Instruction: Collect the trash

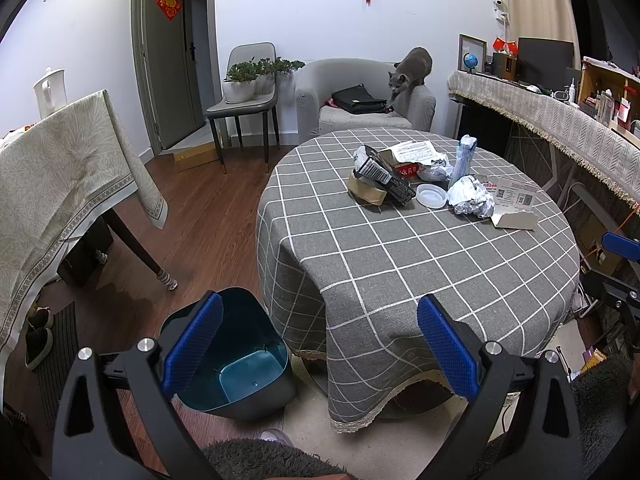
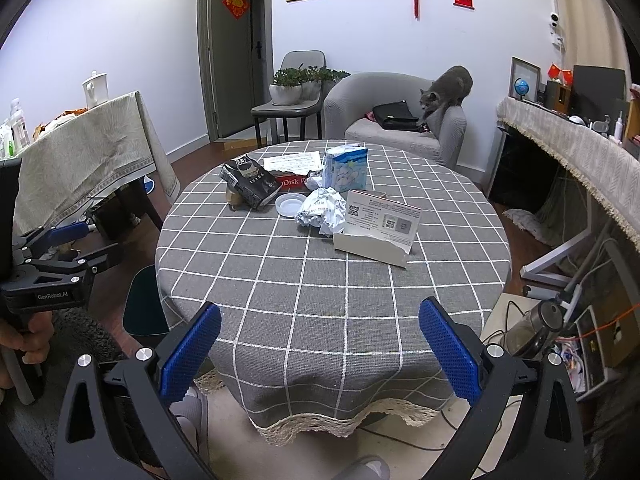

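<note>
Trash lies at the far side of a round table with a grey checked cloth [image 2: 320, 280]: a black wrapper [image 2: 250, 184], a white lid [image 2: 291, 203], crumpled white paper [image 2: 322, 212], a torn white card box [image 2: 380, 232], a blue-white tissue pack [image 2: 346, 168] and a red box [image 2: 294, 183]. The same pile shows in the left wrist view, with the wrapper [image 1: 380, 172] and crumpled paper [image 1: 470, 198]. A dark blue bin [image 1: 236, 360] stands on the floor left of the table. My left gripper [image 1: 320, 344] is open and empty, above the bin and the table's near edge. My right gripper [image 2: 320, 348] is open and empty before the table's near edge.
A grey cat [image 2: 448, 88] stands on a grey armchair [image 2: 392, 128] behind the table. A cloth-covered table [image 1: 60, 168] is at the left, a long counter [image 1: 560, 120] at the right. A chair with plants [image 1: 244, 96] stands by the door. Cables and a kettle [image 2: 536, 328] lie on the floor right.
</note>
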Demonstrator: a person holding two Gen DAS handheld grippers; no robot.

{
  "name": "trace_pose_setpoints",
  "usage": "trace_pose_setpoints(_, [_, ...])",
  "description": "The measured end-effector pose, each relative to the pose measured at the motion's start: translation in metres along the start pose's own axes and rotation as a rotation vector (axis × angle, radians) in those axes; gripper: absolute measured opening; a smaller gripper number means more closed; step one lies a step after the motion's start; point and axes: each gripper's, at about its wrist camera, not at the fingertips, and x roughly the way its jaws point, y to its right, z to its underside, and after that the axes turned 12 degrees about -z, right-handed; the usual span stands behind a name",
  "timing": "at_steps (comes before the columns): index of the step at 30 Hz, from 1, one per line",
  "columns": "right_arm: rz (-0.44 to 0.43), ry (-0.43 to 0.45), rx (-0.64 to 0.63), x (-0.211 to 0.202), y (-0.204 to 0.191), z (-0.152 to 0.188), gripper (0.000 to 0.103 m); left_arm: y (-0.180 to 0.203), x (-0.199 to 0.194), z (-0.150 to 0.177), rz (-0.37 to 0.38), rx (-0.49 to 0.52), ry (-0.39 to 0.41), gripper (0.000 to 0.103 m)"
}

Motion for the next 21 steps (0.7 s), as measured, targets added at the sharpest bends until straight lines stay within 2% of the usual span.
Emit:
trace_pose_setpoints(16, [0.001,-0.004,-0.003,0.0005,0.0002,-0.0008,0.1,0.0024,-0.0011,0.004,0.001,-0.001,0.005,0.099])
trace_pose_setpoints(21, [0.02,-0.015,-0.02,-0.0037,-0.0005,-0.0037,0.1,-0.0043,-0.0019,0.0015,0.056,-0.03,-0.011,0.099])
